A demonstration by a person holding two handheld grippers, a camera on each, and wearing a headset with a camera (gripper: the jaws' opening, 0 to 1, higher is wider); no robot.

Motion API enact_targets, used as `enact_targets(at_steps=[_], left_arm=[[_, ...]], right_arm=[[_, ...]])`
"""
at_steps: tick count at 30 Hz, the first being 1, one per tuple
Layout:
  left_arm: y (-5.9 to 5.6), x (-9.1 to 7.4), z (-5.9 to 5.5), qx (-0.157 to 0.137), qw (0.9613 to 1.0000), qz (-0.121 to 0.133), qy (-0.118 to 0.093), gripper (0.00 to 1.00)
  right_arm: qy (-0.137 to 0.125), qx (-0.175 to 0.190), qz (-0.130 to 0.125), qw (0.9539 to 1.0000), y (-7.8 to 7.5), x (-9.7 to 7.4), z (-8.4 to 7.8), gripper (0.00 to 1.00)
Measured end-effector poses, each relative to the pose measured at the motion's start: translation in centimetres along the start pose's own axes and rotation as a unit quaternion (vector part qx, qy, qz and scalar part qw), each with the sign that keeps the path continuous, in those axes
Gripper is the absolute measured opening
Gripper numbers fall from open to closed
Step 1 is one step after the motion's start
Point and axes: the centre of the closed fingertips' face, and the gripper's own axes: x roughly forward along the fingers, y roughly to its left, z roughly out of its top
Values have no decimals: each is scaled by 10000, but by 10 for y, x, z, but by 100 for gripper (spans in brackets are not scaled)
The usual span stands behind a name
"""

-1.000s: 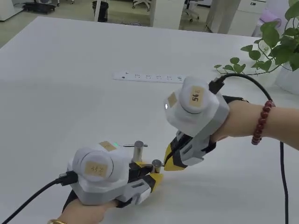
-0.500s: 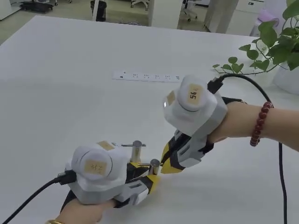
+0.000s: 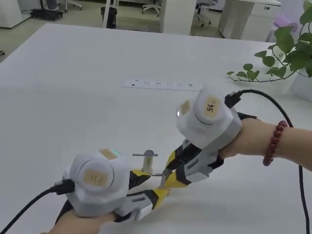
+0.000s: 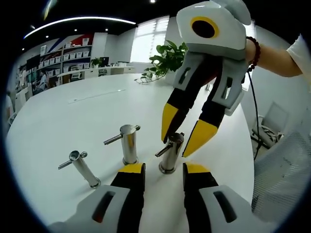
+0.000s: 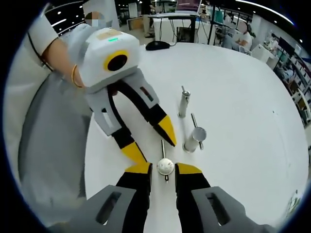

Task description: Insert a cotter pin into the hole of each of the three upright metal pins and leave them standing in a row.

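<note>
Three metal pins (image 4: 129, 148) stand in a row on the white table (image 4: 73, 116), each with a cotter pin (image 4: 112, 140) through its head. Left gripper (image 4: 160, 171), jaws apart, straddles the base of the nearest pin (image 4: 170, 158). Right gripper (image 5: 164, 170), jaws apart, flanks its head.

White bench (image 3: 73, 87); silver metal pins (image 4: 129, 144); left tongs (image 4: 163, 171), right tongs (image 5: 163, 170) white, black arms, yellow tips; green plant (image 3: 287, 48) far right.
</note>
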Motion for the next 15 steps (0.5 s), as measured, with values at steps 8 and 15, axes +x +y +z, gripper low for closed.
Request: enact_targets(at_steps=[8,15], left_arm=[[3,-8,0,45,10000,58,46,33],[4,-15,4,30,9999,126,-7,34]], right_arm=[[-128,-25,-111,9999,-5,3,0,15],[-217,106,-170,9996,-6,3,0,14]])
